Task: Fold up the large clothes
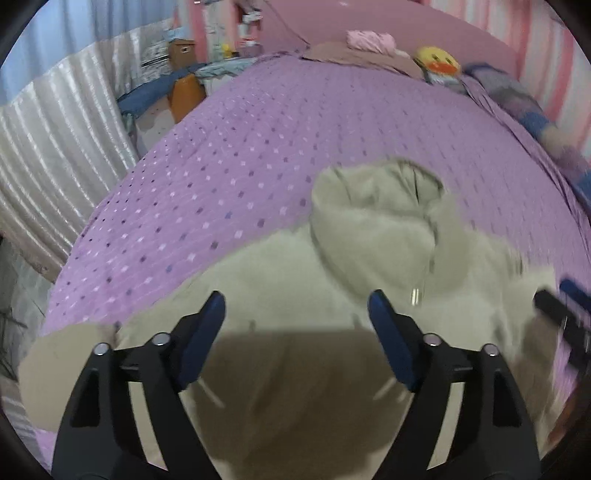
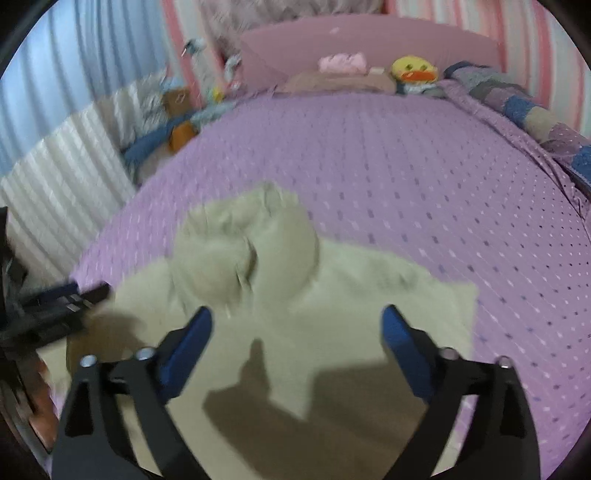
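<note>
In the left wrist view, a beige hooded garment [image 1: 280, 295] lay spread on the bed's purple dotted cover [image 1: 229, 177], its hood [image 1: 373, 221] toward the pink headboard [image 1: 369, 18] and a metal-tipped drawstring [image 1: 415, 295] hanging from the hood opening. The left gripper [image 1: 297, 314] was above the garment's body with its jaws wide apart and nothing between them. The right gripper [image 1: 561, 306] showed blurred at the right edge, over the garment's side. A yellow duck toy [image 1: 437, 61] sat at the head of the bed. In the right wrist view, the garment [image 2: 295, 314] lay on the near part of the cover [image 2: 424, 177], hood [image 2: 247, 243] pointing away. The right gripper [image 2: 297, 325] was above it, jaws wide apart and empty. The left gripper [image 2: 74, 295] appeared at the left edge beside the garment. Shadows of the tools fell on the cloth.
</note>
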{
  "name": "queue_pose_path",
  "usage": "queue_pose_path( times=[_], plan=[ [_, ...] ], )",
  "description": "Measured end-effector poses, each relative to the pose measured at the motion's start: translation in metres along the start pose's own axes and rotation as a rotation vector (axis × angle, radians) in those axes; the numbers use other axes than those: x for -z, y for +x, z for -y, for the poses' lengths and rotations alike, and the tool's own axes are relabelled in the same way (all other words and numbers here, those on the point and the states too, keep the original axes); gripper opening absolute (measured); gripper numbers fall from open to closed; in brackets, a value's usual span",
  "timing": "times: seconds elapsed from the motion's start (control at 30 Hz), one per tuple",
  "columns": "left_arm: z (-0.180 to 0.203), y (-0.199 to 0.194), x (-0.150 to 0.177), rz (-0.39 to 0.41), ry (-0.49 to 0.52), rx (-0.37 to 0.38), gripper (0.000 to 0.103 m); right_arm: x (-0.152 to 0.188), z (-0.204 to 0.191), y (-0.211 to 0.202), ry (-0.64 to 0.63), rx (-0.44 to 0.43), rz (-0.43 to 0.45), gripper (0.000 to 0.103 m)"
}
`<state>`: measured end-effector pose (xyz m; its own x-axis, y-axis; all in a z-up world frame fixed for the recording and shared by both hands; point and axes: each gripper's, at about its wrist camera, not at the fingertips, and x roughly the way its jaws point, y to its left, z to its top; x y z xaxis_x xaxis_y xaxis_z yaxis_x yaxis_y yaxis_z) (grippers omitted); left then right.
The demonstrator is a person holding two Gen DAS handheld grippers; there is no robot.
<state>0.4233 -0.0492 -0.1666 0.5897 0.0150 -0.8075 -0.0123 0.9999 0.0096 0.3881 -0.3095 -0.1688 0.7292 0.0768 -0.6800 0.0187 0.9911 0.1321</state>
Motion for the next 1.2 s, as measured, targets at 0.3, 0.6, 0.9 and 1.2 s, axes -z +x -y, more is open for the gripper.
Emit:
queue_pose_path(
  times=[0.3,0.6,0.9,1.2],
  plan=[
    [0.013,0.085,-0.021,0.009,-0.063,-0.178,0.094,-0.004,-0.013,0.073,0.415,0.136,0.109,0.101],
    [0.001,0.130,0.023,0.026,-0.147,-0.174,0.100,0.036,-0.029,0.107,0.308,0.258,0.151,0.101],
    [-0.012,0.152,0.024,0.040,-0.216,-0.070,0.100,0.034,-0.032,0.124,0.308,0.287,0.100,0.101],
    [-0.002,0.143,0.004,-0.047,-0.151,-0.050,0.100,0.006,-0.014,0.097,0.336,0.131,0.022,0.101]
  ],
)
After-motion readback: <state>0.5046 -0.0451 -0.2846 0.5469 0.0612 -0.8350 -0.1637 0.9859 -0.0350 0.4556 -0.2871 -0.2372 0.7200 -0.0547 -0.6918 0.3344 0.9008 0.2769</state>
